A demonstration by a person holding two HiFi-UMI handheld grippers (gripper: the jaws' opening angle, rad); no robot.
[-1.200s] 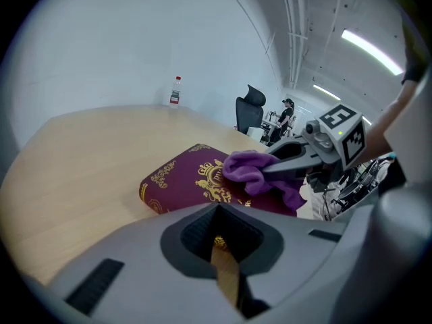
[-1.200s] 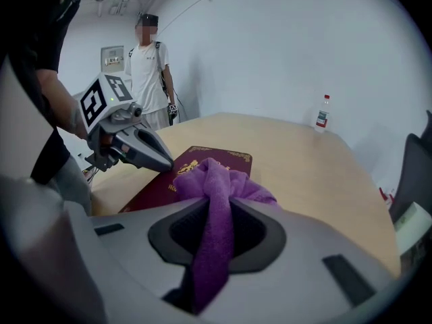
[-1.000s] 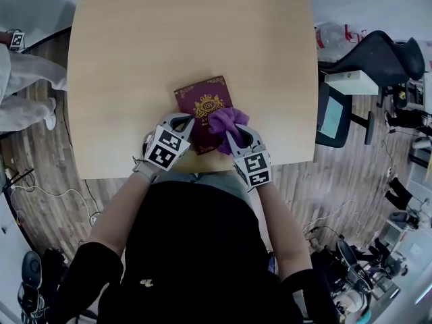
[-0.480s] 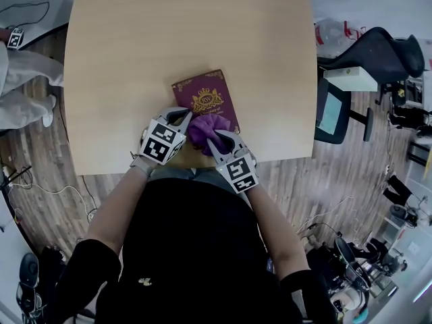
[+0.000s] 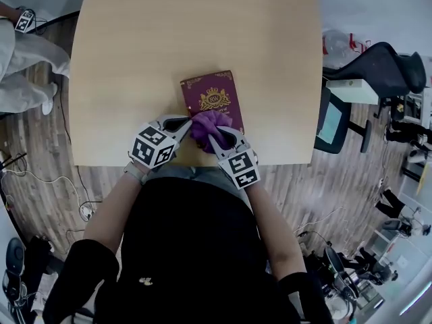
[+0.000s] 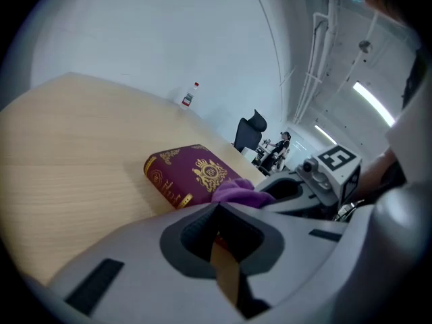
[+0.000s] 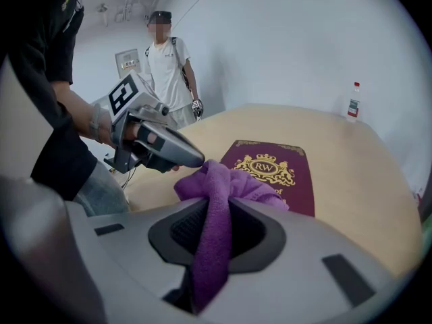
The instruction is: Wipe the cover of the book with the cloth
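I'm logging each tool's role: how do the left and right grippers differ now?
The right gripper clamps the purple cloth; the left gripper holds no cloth. The right gripper meets the book at its near edge; the left gripper sits by its near left corner. Both are shut.

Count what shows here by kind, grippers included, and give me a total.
Book: 1
Cloth: 1
Bottle: 1
Grippers: 2, the left gripper and the right gripper
Total: 5
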